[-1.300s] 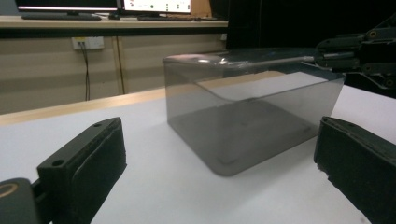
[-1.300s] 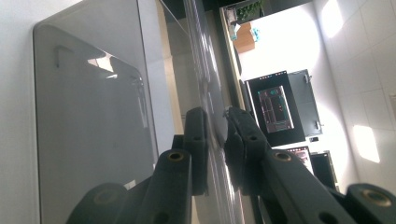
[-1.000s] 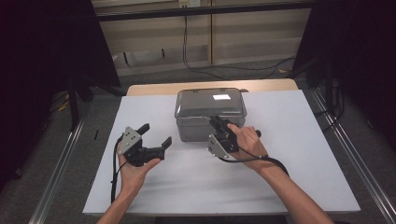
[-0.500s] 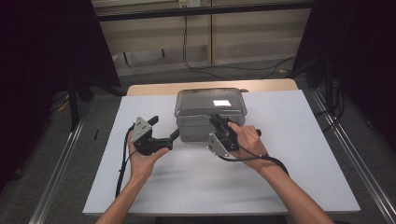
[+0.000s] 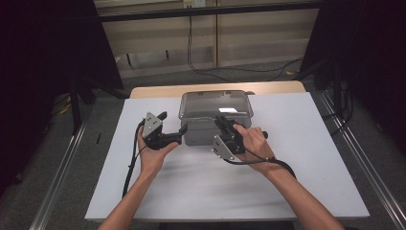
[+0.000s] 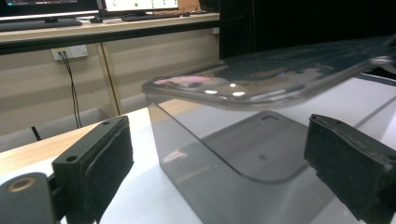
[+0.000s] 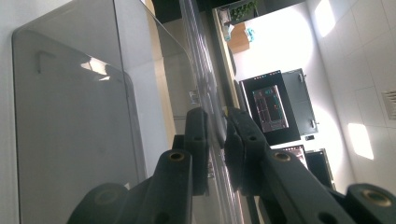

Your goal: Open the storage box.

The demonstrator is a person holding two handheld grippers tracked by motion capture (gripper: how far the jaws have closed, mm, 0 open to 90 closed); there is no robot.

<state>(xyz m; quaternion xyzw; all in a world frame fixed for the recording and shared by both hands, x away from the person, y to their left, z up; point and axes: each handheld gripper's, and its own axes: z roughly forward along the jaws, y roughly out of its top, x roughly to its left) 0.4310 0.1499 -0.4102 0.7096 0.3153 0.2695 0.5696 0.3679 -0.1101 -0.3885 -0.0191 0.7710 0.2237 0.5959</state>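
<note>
Jaws of the right gripper (image 5: 221, 120) pinch the near rim of the clear lidded container (image 5: 215, 104) (mid-table, on white sheet (image 5: 287, 182)), while the left gripper (image 5: 173, 128) hovers spread beside its corner.

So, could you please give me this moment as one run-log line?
scene: clear lidded box on white table | right claw: shut on lid rim | left claw: open, at box's left end, not gripping

No text, label, brand or number can be read anywhere; the monitor screens beyond the jaws are too blurred to make out.
</note>
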